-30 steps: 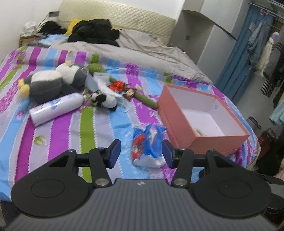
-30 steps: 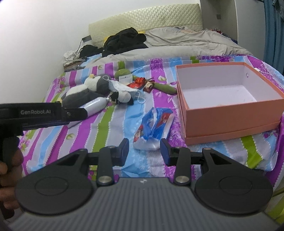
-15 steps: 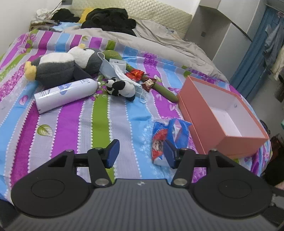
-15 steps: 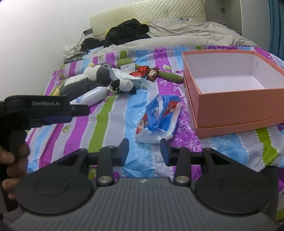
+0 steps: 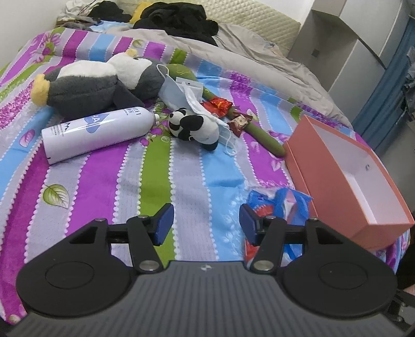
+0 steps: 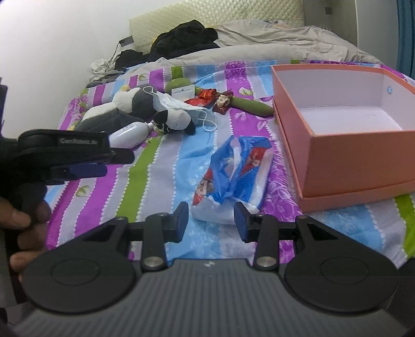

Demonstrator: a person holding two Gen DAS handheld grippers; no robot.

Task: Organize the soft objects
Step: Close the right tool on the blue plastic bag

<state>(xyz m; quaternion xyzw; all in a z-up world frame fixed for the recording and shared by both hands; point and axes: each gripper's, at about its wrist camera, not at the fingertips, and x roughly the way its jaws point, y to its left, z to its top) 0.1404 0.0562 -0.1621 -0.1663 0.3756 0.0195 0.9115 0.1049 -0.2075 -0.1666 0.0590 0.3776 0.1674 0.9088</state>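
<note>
Two fuzzy plushes — rigid box [image 6: 345, 166]

bed [image 5: 109, 186] under purple-blue-green striped cover | far end: grey duvet [image 5: 249, 54], black clothes heap [image 5: 179, 20], quilted cream headboard [image 6: 215, 15] | left: white wall [image 6: 64, 39] | right: grey cabinet [image 5: 345, 44], blue curtain [image 5: 384, 88]

The left gripper [image 5: 205, 220] is open above the stripy bed [image 5: 103, 181]. A blue packet [image 5: 280, 207] lies by its right finger, near the pink box [image 5: 363, 220].
</note>
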